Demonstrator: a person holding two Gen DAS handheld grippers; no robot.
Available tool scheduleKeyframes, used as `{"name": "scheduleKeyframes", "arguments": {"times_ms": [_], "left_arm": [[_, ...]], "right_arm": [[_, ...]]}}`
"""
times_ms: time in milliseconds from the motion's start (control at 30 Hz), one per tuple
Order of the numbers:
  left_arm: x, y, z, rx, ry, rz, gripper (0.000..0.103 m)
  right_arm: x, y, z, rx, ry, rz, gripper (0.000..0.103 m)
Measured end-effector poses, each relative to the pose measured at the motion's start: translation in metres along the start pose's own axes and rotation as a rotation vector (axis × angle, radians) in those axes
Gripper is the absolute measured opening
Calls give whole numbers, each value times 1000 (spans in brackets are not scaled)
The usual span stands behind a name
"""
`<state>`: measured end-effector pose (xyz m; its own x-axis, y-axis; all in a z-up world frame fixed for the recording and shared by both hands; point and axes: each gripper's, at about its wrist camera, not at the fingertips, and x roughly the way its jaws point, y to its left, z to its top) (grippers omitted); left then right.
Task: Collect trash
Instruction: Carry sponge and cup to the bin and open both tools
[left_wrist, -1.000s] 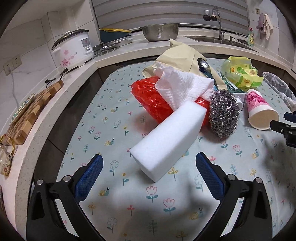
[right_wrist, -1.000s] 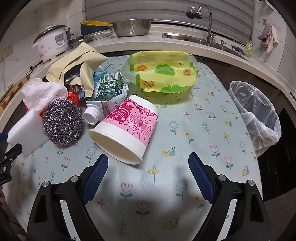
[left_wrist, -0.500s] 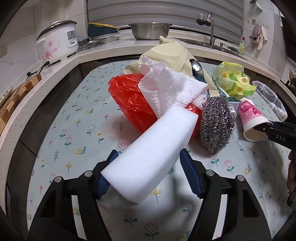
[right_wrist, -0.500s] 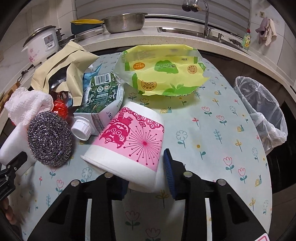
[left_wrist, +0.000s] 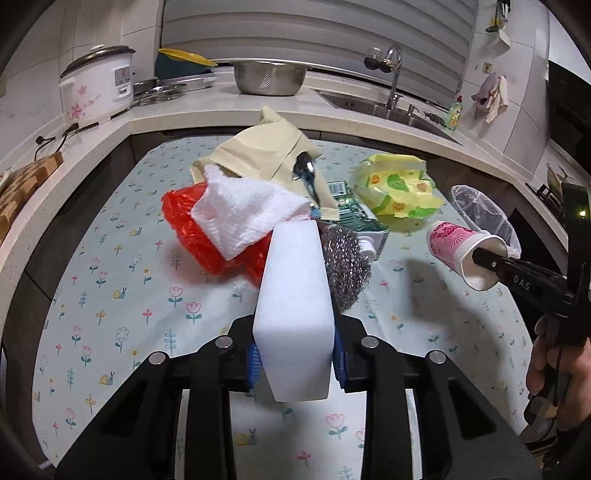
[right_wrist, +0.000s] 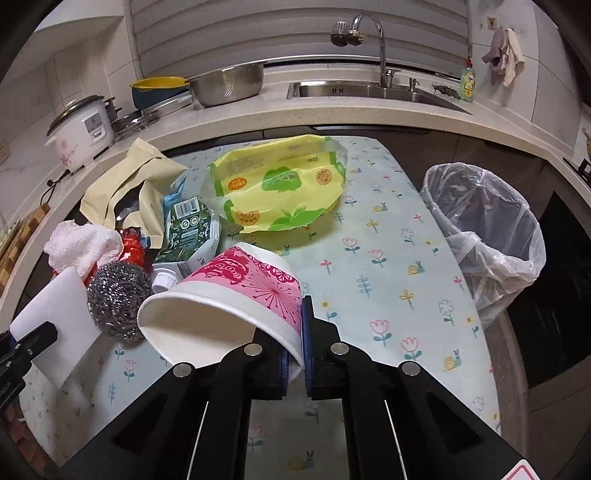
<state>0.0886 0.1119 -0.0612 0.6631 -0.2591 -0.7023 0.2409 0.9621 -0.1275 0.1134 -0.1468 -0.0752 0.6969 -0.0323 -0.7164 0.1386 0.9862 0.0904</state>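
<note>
My left gripper (left_wrist: 295, 360) holds a white sponge block (left_wrist: 295, 295) between its blue pads, jaws still closing on it, the block lifted off the flowered tablecloth (left_wrist: 122, 280). My right gripper (right_wrist: 295, 350) is shut on the rim of a pink-and-white paper cup (right_wrist: 229, 295), which hangs tilted above the table. A bin lined with a clear bag (right_wrist: 487, 236) stands off the table's right edge. Left on the table are a red plastic bag (left_wrist: 184, 218), a white paper towel (left_wrist: 243, 214), a steel scourer (right_wrist: 118, 295), a green carton (right_wrist: 188, 229), a yellow-green wrapper (right_wrist: 280, 184) and a beige paper bag (right_wrist: 125, 184).
A spoon (left_wrist: 304, 166) lies on the beige bag. Behind the table runs a counter with a rice cooker (left_wrist: 99, 85), a steel bowl (left_wrist: 269, 77) and a sink (right_wrist: 369, 90). A person's hand (left_wrist: 557, 350) grips the right tool.
Both grippers went from open to closed, the left on the sponge and the right on the cup's rim. Both things have risen off the cloth.
</note>
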Motion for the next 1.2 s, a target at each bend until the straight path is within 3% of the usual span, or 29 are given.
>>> {"name": "scheduleKeyframes", "arguments": {"times_ms": [267, 500, 867, 1200], "left_arm": [[-18, -71, 34, 77, -66, -85, 28], [-5, -148, 80, 141, -116, -207, 29], [65, -269, 136, 207, -73, -383, 29], [136, -337, 159, 270, -18, -424, 29]], "right_arm": [[-37, -57, 10, 85, -79, -46, 6], [-55, -119, 24, 149, -142, -135, 6], [-40, -212, 59, 240, -173, -244, 6], [2, -267, 84, 317, -130, -250, 6]]}}
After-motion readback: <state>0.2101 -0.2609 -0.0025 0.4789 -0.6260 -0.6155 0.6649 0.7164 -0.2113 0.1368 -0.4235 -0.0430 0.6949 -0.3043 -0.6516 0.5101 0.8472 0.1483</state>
